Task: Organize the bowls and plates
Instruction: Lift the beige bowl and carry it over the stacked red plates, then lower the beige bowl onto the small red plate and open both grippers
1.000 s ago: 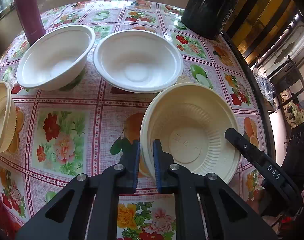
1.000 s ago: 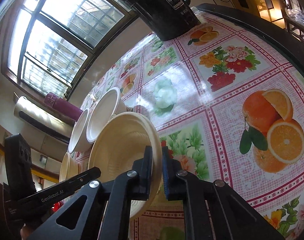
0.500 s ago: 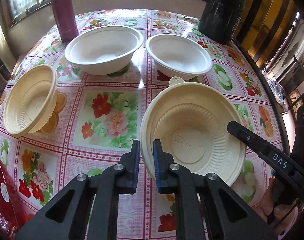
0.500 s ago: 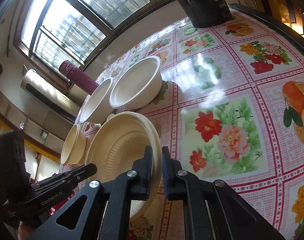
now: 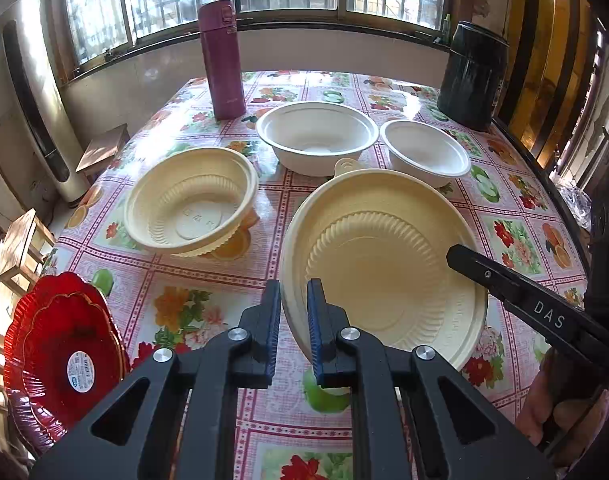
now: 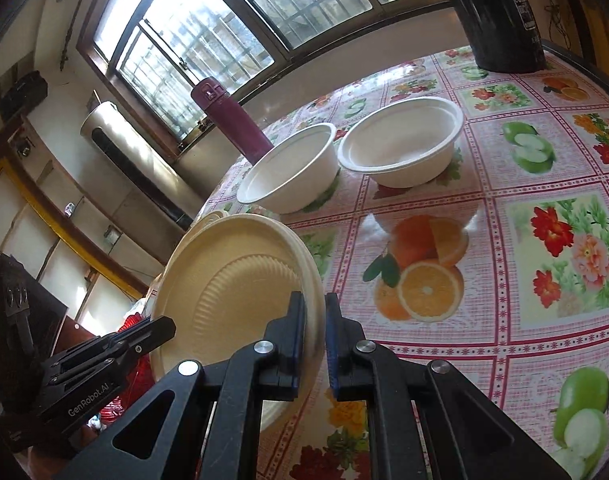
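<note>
A cream ribbed bowl (image 5: 384,256) hangs above the table, held by both grippers. My left gripper (image 5: 293,312) is shut on its near-left rim. My right gripper (image 6: 315,328) is shut on its opposite rim (image 6: 310,280); its fingers (image 5: 504,284) show in the left wrist view. A second cream bowl (image 5: 192,208) sits tilted on the table to the left. Two white bowls stand behind, a larger one (image 5: 316,136) and a smaller one (image 5: 424,152). Red plates (image 5: 60,356) lie stacked at the near left corner.
A maroon flask (image 5: 222,60) stands at the back left and a black canister (image 5: 472,76) at the back right. The flowered tablecloth (image 5: 200,304) shows between the dishes. The table's right edge (image 5: 544,176) runs close by.
Both grippers have pulled back and lifted with the cream bowl. More of the table has come into view, including the second cream bowl, the window and the red plates.
</note>
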Demonstrator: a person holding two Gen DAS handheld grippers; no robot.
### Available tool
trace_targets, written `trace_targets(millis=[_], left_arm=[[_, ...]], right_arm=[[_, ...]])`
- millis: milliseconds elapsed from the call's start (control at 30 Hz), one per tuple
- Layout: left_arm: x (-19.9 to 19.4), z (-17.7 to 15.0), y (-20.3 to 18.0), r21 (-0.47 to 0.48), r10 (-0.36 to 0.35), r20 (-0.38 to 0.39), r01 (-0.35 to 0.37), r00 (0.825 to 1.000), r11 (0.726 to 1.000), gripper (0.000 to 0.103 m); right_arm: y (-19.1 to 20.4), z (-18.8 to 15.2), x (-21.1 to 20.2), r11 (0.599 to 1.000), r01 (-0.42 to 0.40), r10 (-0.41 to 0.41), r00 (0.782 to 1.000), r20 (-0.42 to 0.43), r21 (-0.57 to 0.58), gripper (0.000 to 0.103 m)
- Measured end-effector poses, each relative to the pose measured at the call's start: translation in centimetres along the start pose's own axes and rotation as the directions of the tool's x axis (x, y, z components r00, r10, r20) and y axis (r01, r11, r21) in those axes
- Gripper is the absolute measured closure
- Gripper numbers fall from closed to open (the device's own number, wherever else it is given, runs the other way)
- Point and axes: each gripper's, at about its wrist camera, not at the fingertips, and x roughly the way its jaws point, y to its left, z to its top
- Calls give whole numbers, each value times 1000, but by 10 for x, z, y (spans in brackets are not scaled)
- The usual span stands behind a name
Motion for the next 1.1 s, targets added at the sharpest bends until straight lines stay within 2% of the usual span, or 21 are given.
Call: trace_targets(millis=[233, 567, 1000, 1100], left_arm=[[-19, -11, 38, -42, 44, 53, -42, 998, 998, 92], [-27, -27, 87, -124, 85, 64, -77, 994, 989, 92], [-43, -39, 139, -199, 162, 99, -140, 982, 970, 91], [-48, -43, 154, -229, 162, 101, -136, 982, 964, 91]], right_arm=[[38, -8, 16, 997, -67, 68, 998, 17, -40, 94], [86, -20, 46, 987, -126, 126, 992, -7, -96, 94], [139, -31, 86, 974, -201, 197, 979, -46, -109, 93], [152, -35, 92, 968, -221, 217, 975, -47, -121, 93]])
